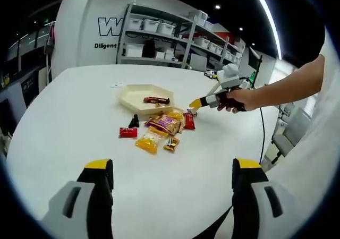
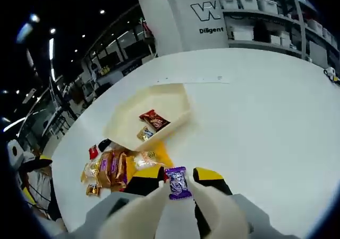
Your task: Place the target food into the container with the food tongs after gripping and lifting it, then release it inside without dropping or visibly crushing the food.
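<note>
Just beside the cream hexagonal tray (image 2: 127,117), right gripper (image 2: 178,183) with white tongs clenched on a purple-wrapped candy (image 2: 177,182), left gripper (image 1: 172,178) spread wide.

A large round table (image 1: 79,117) carries everything. Toward its middle sits a shallow tray (image 1: 127,98), and inside the tray lies one snack bar (image 1: 156,100). Just in front of the tray, on the table surface, a loose cluster of wrapped snacks (image 1: 159,128) lies close together, some touching, with two small packets (image 1: 128,128) set slightly apart to the cluster's left in the left gripper view.

In that view the right gripper (image 1: 195,104), held in a hand (image 1: 234,100), reaches in from the right, its tip just beside the cluster. The left gripper (image 1: 170,170) sits well back from the snacks, above bare table.

In the right gripper view, a small wrapped candy (image 2: 177,182) sits between the right gripper's tong tips (image 2: 178,188), with the tray (image 2: 125,125) ahead and to the left. Shelving with bins (image 1: 170,32) stands behind the table.
</note>
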`<action>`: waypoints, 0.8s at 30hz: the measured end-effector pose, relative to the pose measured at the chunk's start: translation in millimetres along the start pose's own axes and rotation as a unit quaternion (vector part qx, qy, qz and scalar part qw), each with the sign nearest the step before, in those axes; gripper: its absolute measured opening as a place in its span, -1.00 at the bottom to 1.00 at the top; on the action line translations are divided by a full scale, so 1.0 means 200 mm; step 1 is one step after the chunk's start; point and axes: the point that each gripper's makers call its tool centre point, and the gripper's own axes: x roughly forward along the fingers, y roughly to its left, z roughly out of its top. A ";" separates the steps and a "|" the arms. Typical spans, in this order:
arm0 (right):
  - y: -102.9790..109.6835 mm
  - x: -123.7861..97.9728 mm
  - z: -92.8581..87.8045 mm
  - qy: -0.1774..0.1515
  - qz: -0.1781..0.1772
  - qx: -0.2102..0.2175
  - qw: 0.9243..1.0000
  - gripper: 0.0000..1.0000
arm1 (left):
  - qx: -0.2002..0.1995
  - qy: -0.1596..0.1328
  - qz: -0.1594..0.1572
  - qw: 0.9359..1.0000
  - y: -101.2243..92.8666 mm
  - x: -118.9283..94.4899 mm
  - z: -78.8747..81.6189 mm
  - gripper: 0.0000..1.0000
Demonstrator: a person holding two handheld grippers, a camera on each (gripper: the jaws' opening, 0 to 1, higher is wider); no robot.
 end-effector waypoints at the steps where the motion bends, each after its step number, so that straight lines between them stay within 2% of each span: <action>1: 0.00 -0.01 0.01 -0.006 0.001 0.006 1.000 -0.68 | 0.000 0.000 -0.001 1.000 0.00 0.00 0.00 0.82; 7: 0.02 -0.07 0.08 -0.031 0.003 0.018 0.999 -0.67 | -0.001 0.000 -0.006 1.000 -0.05 0.01 -0.01 0.82; 12: 0.09 -0.08 0.19 -0.054 0.020 0.017 0.998 -0.67 | 0.000 -0.001 -0.008 1.000 -0.06 0.02 -0.01 0.82; 20: 0.21 -0.08 0.35 -0.077 0.039 -0.024 0.996 -0.66 | 0.000 -0.006 -0.008 1.000 -0.07 0.02 0.02 0.81; 24: 0.26 -0.08 0.42 -0.088 0.050 -0.023 0.995 -0.66 | 0.001 -0.007 -0.008 1.000 -0.06 0.02 0.02 0.81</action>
